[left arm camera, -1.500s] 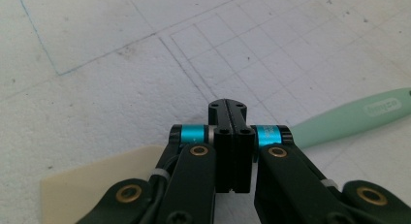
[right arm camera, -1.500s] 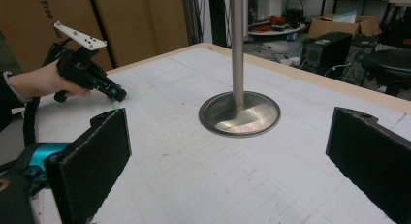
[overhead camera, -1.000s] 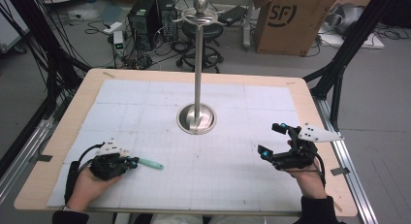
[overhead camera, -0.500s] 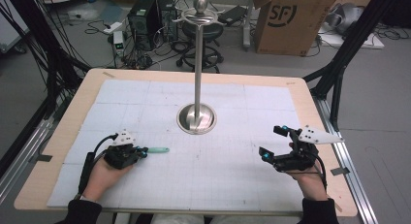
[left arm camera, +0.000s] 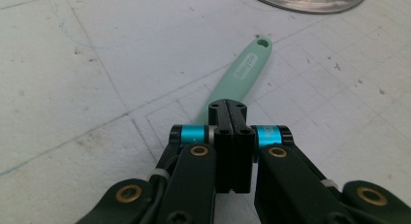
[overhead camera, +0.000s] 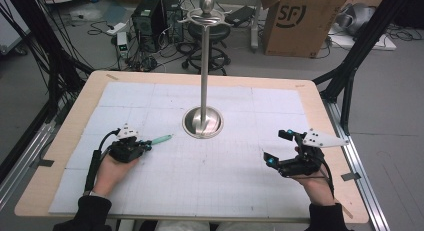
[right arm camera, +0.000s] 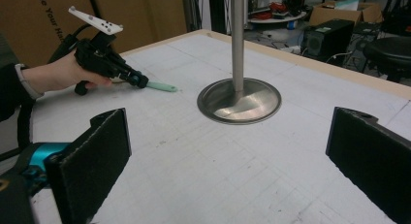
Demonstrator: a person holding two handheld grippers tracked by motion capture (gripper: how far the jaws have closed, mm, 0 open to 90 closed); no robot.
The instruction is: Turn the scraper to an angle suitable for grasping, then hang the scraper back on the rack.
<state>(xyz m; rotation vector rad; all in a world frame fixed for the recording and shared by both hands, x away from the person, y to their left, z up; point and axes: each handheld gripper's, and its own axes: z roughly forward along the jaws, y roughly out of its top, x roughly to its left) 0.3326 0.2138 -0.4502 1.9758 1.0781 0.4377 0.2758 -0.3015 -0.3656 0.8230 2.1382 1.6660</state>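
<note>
Forward toward the stand (overhead camera: 202,122) went the left claw (overhead camera: 146,144) — clenched on a mint handle (overhead camera: 161,139) (right claw (overhead camera: 278,147) released).

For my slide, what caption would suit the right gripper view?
Open right claw faces a steel stand while the far left claw grips a mint-green handle.

Overhead view; two low tabletop views

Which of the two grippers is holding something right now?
The left gripper: its jaws are shut on a mint-green handle. The right gripper has its jaws wide apart, holding nothing.
</note>
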